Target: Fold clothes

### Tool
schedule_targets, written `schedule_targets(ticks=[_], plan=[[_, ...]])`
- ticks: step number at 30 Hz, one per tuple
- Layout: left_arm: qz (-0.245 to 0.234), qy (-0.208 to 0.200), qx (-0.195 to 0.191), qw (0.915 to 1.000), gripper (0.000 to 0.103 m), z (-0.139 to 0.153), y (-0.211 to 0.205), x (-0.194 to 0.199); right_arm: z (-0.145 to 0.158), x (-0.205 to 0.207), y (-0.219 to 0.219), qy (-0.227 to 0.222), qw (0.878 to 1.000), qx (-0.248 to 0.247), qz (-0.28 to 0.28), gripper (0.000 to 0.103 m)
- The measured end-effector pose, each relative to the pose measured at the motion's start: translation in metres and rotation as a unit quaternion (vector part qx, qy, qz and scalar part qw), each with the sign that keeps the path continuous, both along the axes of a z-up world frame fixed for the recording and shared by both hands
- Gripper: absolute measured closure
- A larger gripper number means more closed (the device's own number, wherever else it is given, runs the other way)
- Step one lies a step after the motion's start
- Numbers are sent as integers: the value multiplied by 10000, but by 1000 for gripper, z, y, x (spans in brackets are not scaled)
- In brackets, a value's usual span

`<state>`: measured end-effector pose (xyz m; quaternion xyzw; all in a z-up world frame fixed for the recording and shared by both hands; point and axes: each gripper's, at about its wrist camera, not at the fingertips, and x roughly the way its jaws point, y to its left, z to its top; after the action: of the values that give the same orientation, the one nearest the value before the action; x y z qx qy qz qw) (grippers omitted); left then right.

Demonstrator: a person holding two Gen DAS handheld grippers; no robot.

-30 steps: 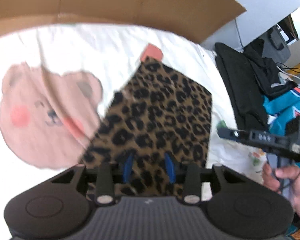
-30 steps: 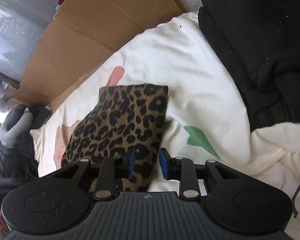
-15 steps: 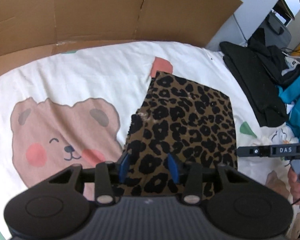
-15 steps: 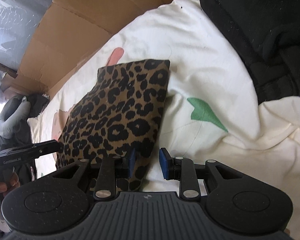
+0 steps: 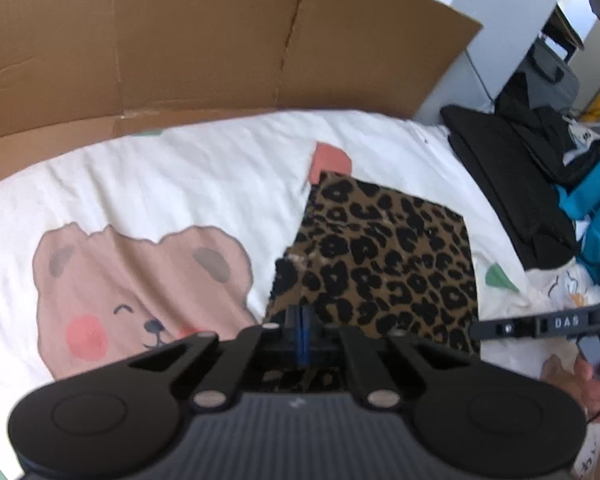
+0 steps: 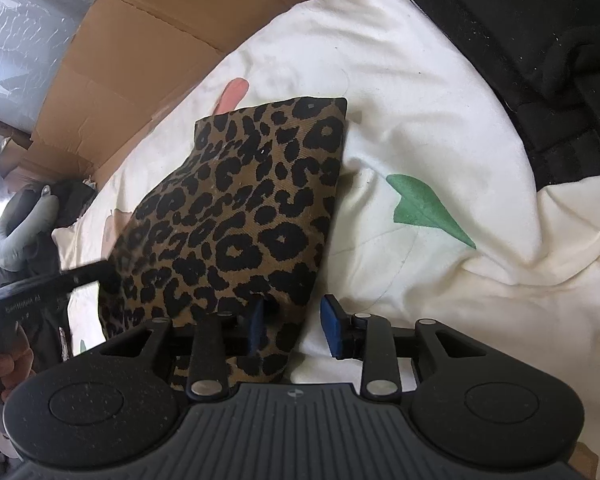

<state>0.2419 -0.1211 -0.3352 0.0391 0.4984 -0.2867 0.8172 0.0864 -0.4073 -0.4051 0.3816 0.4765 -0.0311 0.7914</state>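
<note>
A folded leopard-print garment (image 5: 384, 264) (image 6: 244, 216) lies on a white bedsheet (image 5: 188, 184) printed with a bear. My left gripper (image 5: 302, 334) is shut, its blue pads pressed together on the garment's near left edge. In the right wrist view its tip (image 6: 108, 271) meets that same edge. My right gripper (image 6: 294, 326) sits at the garment's near right corner with its jaws opening. One pad is over the fabric, the other over the sheet, and neither presses on it. The left wrist view shows the right gripper (image 5: 478, 328) beside the garment's right edge.
A cardboard wall (image 5: 220, 40) stands behind the bed. A pile of black clothes (image 5: 512, 184) (image 6: 540, 60) and a teal garment (image 5: 596, 208) lie to the right. A person's hand (image 5: 596, 376) holds the right gripper. A green leaf print (image 6: 424, 208) marks the sheet.
My left jaws have shut at the garment's near left edge. My right jaws have widened at the near right corner.
</note>
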Motion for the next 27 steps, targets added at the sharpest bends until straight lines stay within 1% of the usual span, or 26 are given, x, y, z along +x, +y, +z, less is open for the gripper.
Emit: schedule_targets(ticks=[4, 7, 11, 12, 13, 18, 20, 21, 22, 23, 24, 26, 27], plan=[[11, -24, 35, 10000, 103, -2, 3, 0, 0, -1, 1, -2, 10000, 12, -10, 63], [52, 51, 84, 9999, 103, -11, 6, 1, -2, -3, 0, -12, 10000, 86, -41, 62], [82, 121, 136, 9998, 103, -21, 7, 0, -10, -3, 2, -42, 9993, 347, -135, 60], [83, 133, 143, 9998, 103, -23, 7, 0, -13, -3, 2, -49, 9990, 415, -182, 56], [83, 144, 150, 9997, 103, -25, 7, 0, -16, -3, 2, -64, 9984, 495, -248, 55], [14, 149, 249, 9996, 103, -32, 3, -2, -27, -1, -4, -132, 9937, 955, -579, 56], [22, 157, 274, 9995, 102, -33, 2, -2, -26, 1, -3, -191, 9929, 1056, -519, 68], [27, 157, 285, 9995, 102, -34, 1, -2, -24, 1, -3, -212, 9930, 1056, -484, 80], [25, 149, 292, 9995, 102, -34, 1, -3, -23, 0, -4, -228, 9929, 1072, -472, 84], [23, 141, 298, 9995, 102, -35, 1, -3, -21, -1, -5, -257, 9922, 1122, -475, 86], [39, 149, 293, 9995, 102, -35, 1, -4, -21, -3, -7, -308, 9906, 1232, -508, 90], [65, 167, 284, 9994, 102, -36, 2, -3, -21, -5, -9, -368, 9878, 1403, -571, 90], [69, 175, 283, 9994, 102, -37, 1, -3, -23, -5, -10, -371, 9867, 1462, -599, 86]])
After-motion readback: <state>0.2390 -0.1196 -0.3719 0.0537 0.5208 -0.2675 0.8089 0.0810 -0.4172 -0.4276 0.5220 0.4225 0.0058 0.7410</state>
